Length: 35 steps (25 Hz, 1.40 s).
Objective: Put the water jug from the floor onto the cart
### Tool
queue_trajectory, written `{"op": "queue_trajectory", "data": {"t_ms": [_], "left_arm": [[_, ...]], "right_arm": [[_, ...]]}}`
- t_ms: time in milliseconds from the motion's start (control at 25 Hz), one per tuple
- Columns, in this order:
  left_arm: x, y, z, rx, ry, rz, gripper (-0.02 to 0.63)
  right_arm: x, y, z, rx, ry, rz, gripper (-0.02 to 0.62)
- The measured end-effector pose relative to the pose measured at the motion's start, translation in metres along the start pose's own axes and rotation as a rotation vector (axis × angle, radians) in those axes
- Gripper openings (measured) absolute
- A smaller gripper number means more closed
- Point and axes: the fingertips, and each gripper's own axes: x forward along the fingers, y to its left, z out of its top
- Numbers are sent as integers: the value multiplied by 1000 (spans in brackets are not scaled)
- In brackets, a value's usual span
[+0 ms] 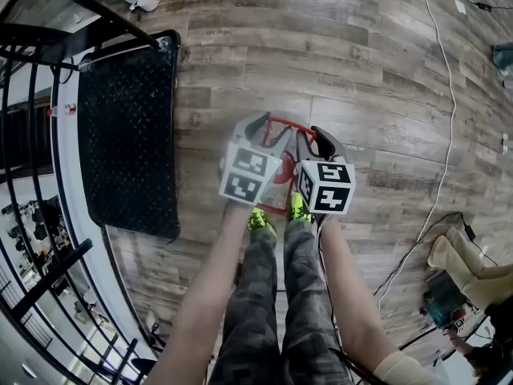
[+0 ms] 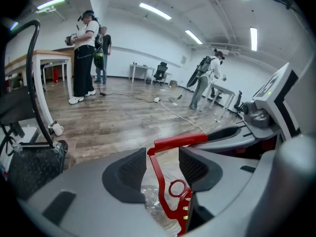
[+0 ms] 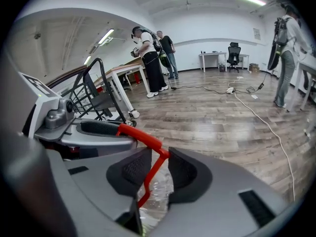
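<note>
The clear water jug (image 1: pixel 278 187) stands on the wood floor by my feet, its red handle (image 1: pixel 280 120) on top. Both grippers reach down onto that handle from either side. My left gripper (image 1: pixel 268 131) straddles one red upright (image 2: pixel 157 174); a gap shows beside it, so the jaws stand open. My right gripper (image 1: pixel 313 139) has its pads closed against the handle's other corner (image 3: pixel 160 157). The crinkled clear body (image 2: pixel 150 199) shows below the left jaws and again (image 3: pixel 158 191) under the right ones. The cart's black deck (image 1: pixel 132 135) lies to the left.
The cart's tubular push bar (image 1: pixel 80 6) and a white caster (image 1: pixel 147 2) stand at the upper left. A white cable (image 1: pixel 449 95) runs along the floor on the right. Several people (image 2: pixel 86 58) stand by desks in the distance.
</note>
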Motion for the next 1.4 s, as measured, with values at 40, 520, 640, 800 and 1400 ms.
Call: {"op": "queue_trajectory", "data": {"t_ms": [40,520,640,800,1400], "left_arm": [[-1,-1,1,10,-3,0,213],[-16,5,-5,-17,16,19,212],[-15,8,-4,9,16,42,212],[-21,8,5,45,-22,72,201],[-52,-7,15,101,-53,127,110]], "right_arm": [[0,1,0,-2,0,5,109],[-13,7,8,-27,-46,27,98],[-16,13,9,-54,-63,49,96],[-18,19,11,-62,-69,63,93],[-48,30,16,-71,-88,80,91]]}}
